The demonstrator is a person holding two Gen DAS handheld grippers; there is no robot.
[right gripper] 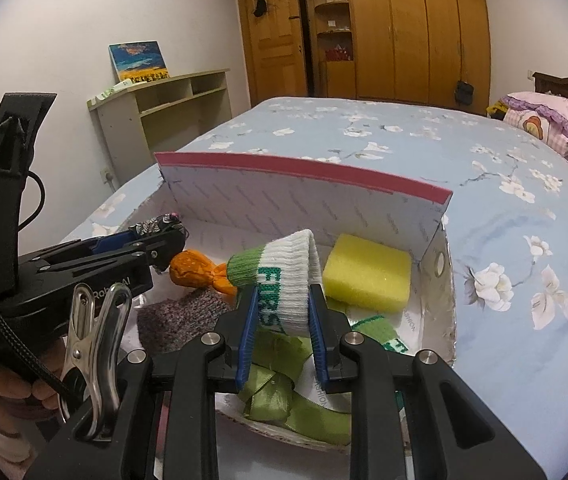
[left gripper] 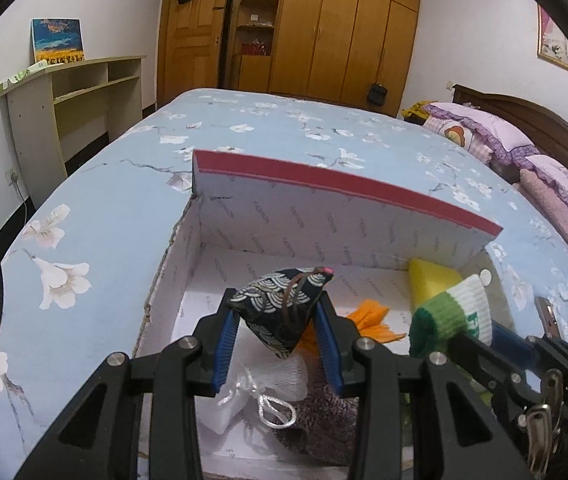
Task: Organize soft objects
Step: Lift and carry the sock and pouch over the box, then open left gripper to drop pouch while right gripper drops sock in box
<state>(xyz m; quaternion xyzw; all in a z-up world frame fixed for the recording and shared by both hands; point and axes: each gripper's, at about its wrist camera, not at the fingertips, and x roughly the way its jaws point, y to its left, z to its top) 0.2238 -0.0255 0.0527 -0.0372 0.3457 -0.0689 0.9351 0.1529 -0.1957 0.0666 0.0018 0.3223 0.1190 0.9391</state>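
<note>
A dark wave-patterned pouch (left gripper: 280,312) is clamped in the left gripper (left gripper: 280,344) above the open box (left gripper: 164,280). A white-and-green sock (right gripper: 284,280) is pinched by the right gripper (right gripper: 282,334) over it. Inside are seen a yellow sponge (right gripper: 368,276), an orange bundle (right gripper: 196,270), green ribbon (right gripper: 284,396). The box is set on a floral bed (left gripper: 124,184).

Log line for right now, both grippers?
left gripper: shut on patterned pouch | right gripper: shut on white-green sock | both held over open box | sponge inside

The bed (left gripper: 132,208), spread with a blue floral sheet, carries an open white box (left gripper: 188,256) and pink pillows (left gripper: 496,140).
</note>
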